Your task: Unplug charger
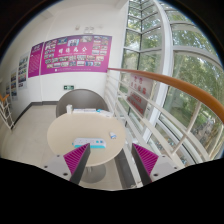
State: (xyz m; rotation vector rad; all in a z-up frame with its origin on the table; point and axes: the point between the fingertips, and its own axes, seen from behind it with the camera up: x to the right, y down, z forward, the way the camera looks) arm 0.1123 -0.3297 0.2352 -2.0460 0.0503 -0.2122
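Observation:
A round beige table (70, 128) stands just ahead of my fingers. A long white and blue thing that looks like a power strip (92, 141) lies on it near the left fingertip. A small white block, likely the charger (112, 136), sits to the right of the strip, just beyond the gap between the fingers. My gripper (110, 150) is open, its magenta pads wide apart, hovering above the table's near edge. Nothing is between the fingers. I cannot make out a cable.
A grey chair back (85, 100) stands beyond the table. A curved wooden handrail (150, 78) with a glass balustrade runs along the right, with tall windows (175, 60) behind it. Magenta posters (70, 55) hang on the far wall. Pale floor lies to the left.

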